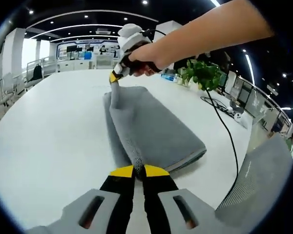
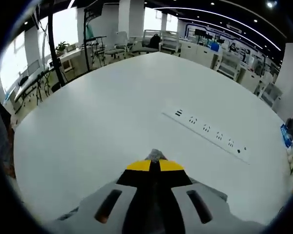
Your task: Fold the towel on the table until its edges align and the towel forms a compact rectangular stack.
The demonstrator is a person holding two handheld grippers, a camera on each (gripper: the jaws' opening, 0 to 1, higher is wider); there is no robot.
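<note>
At centre frame on the table (image 1: 49, 141) the towel (image 1: 151, 129) lies half folded, left gripper (image 1: 139, 171) and right gripper (image 1: 115, 78) each clenched on a corner; uneven pulling could skew the edges.

left gripper (image 1: 139, 171): black jaws, yellow tips, grey slotted body
right gripper (image 2: 155, 165): black jaws with yellow tips, grey slotted body; in the left gripper view, white housing
cable (image 1: 224, 127): thin, black
arm (image 1: 210, 30): bare, no sleeve
</note>
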